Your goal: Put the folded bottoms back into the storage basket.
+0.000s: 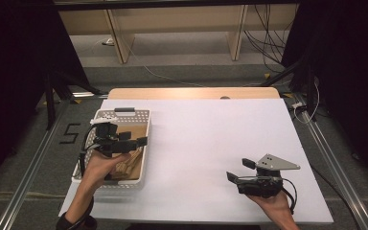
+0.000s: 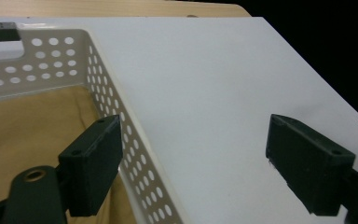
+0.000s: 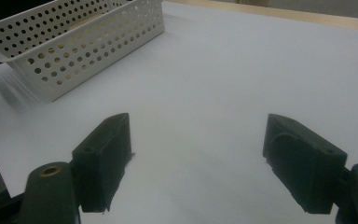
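White sheet [image 1: 206,143] covers the table w/ a strip of bare wood [image 1: 191,93] at the far edge; beyond it grey floor, pale wooden furniture legs, loose cables, black drapes both sides. A "5" is marked on the floor at left.

I hold my left gripper [image 1: 136,142] over the white perforated basket [image 1: 124,115] at the sheet's left side, jaws spread wide w/ nothing between; in the left gripper view 1 jaw sits above the brown cloth [image 2: 32,126] inside, the other past the basket wall above the sheet. My right gripper [image 1: 239,170] is near the sheet's right front, well apart from the basket, jaws spread, empty.

My hand hides much of the cloth; can't tell what kind of item it is. Basket's near end is cut off in the left gripper view.
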Action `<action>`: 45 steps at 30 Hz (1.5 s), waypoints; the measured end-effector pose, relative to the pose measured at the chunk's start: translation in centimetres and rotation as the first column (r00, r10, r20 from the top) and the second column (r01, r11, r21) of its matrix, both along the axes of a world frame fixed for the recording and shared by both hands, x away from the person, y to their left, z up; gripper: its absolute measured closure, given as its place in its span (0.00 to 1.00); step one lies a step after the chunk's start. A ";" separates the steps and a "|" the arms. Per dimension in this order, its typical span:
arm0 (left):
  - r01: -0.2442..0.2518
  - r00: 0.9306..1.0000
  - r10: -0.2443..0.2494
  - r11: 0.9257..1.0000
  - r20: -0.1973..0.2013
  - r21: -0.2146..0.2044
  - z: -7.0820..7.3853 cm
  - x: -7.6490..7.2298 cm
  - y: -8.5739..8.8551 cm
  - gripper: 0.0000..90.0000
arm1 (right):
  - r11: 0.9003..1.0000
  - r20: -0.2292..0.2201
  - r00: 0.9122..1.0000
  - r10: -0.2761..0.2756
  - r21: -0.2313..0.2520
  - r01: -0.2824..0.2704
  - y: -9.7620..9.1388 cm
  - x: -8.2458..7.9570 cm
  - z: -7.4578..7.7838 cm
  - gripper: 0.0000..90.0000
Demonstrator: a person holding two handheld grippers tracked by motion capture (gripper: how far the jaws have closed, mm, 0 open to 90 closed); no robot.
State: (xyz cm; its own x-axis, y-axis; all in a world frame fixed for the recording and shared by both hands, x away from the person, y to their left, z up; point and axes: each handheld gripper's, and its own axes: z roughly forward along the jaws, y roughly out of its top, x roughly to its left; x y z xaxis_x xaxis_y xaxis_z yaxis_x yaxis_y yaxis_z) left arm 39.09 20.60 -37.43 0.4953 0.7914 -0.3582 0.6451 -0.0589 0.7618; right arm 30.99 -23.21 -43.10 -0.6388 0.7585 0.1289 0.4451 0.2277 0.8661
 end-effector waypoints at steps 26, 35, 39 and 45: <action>0.057 0.994 -0.053 0.998 0.097 -0.038 -2.5 -2.6 -4.1 0.21 | 1.000 0.004 1.000 0.005 0.018 -0.005 0.1 -0.2 0.1 0.27; 0.102 0.985 -0.096 0.994 0.142 -0.036 -3.6 -4.0 -5.6 0.21 | 1.000 0.020 1.000 0.003 0.026 -0.003 0.1 -0.3 0.1 0.26; 0.114 0.981 -0.107 0.993 0.160 -0.034 -4.0 -4.5 -6.1 0.20 | 0.999 0.027 1.000 0.004 0.033 -0.005 0.1 -0.3 0.2 0.26; 0.129 0.977 -0.119 0.990 0.176 -0.048 -4.3 -5.5 -6.6 0.20 | 0.999 0.040 0.999 0.002 0.044 -0.004 0.1 -0.4 0.3 0.24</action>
